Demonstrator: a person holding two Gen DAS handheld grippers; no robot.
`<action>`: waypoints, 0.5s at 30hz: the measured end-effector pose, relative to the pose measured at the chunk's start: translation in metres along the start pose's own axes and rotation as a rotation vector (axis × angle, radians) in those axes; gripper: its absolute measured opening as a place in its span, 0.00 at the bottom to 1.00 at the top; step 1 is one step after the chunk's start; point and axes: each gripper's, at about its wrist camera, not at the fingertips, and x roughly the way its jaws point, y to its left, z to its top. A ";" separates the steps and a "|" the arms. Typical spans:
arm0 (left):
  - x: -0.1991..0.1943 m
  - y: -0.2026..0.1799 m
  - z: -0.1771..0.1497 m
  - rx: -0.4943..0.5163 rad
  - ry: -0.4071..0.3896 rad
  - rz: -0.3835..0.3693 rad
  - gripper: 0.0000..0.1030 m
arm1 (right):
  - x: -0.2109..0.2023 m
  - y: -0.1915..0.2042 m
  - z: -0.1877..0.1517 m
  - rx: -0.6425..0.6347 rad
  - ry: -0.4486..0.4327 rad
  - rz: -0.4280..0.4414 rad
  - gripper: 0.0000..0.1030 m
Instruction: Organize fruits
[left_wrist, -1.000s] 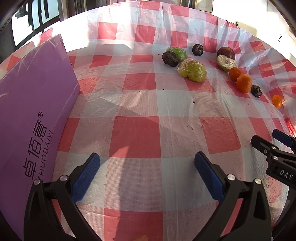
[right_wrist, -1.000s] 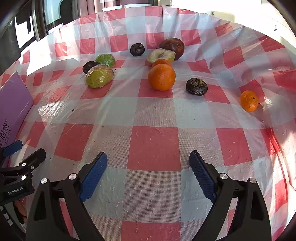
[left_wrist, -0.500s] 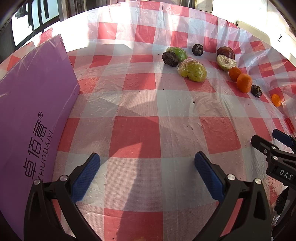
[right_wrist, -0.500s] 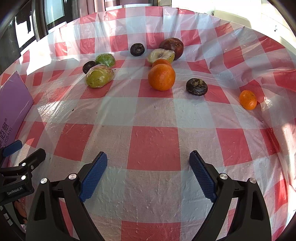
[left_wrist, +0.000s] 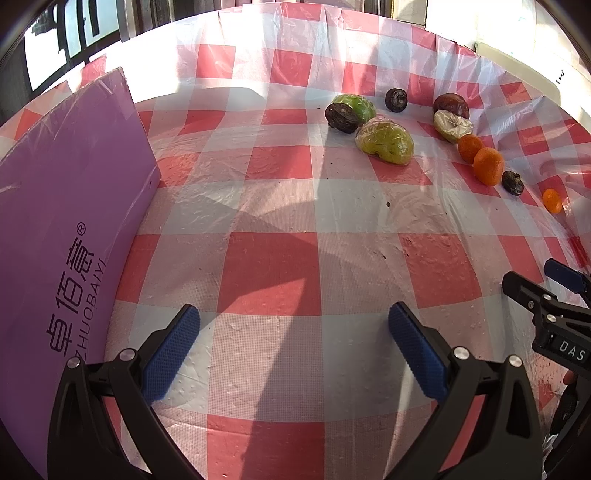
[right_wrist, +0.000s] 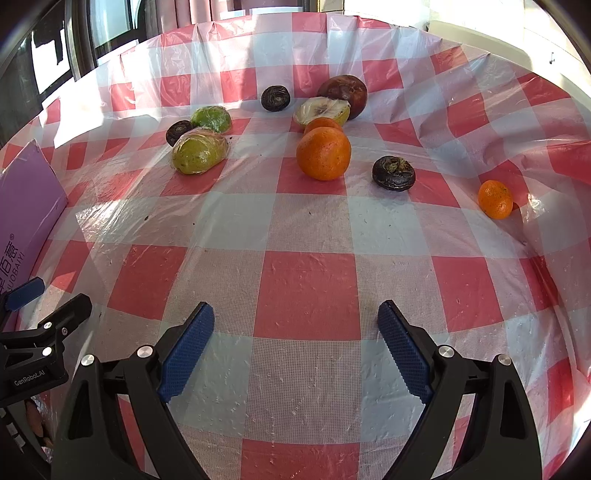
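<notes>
Red-white checked plastic tablecloth (right_wrist: 306, 288), windows behind. Fruits scattered at far side: large orange (right_wrist: 323, 153), small orange (right_wrist: 495, 199), wrapped green fruit (right_wrist: 199, 150), dark round fruits, cut half. Purple box (left_wrist: 62, 236) at left, likely destination. Left gripper (left_wrist: 293, 347) spread, empty; right gripper (right_wrist: 295, 343) spread, empty, well short of fruit. Nothing sorted yet; all left.

Glossy, wrinkled plastic tablecloth (right_wrist: 306, 288); film-wrapped green fruit (right_wrist: 199, 151).

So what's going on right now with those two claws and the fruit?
Left gripper open, empty. Right gripper open, empty. Fruit untouched on the checkered tablecloth, large orange nearest the right gripper. Nothing in the way.
</notes>
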 end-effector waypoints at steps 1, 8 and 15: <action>0.000 -0.001 0.002 -0.001 0.011 0.003 0.99 | 0.000 -0.002 0.002 -0.005 0.018 0.002 0.84; 0.005 -0.008 0.012 -0.026 0.083 0.020 0.99 | 0.002 -0.074 0.014 0.190 0.020 -0.141 0.84; 0.014 -0.044 0.035 0.029 0.107 -0.049 0.98 | 0.019 -0.155 0.035 0.369 0.003 -0.294 0.82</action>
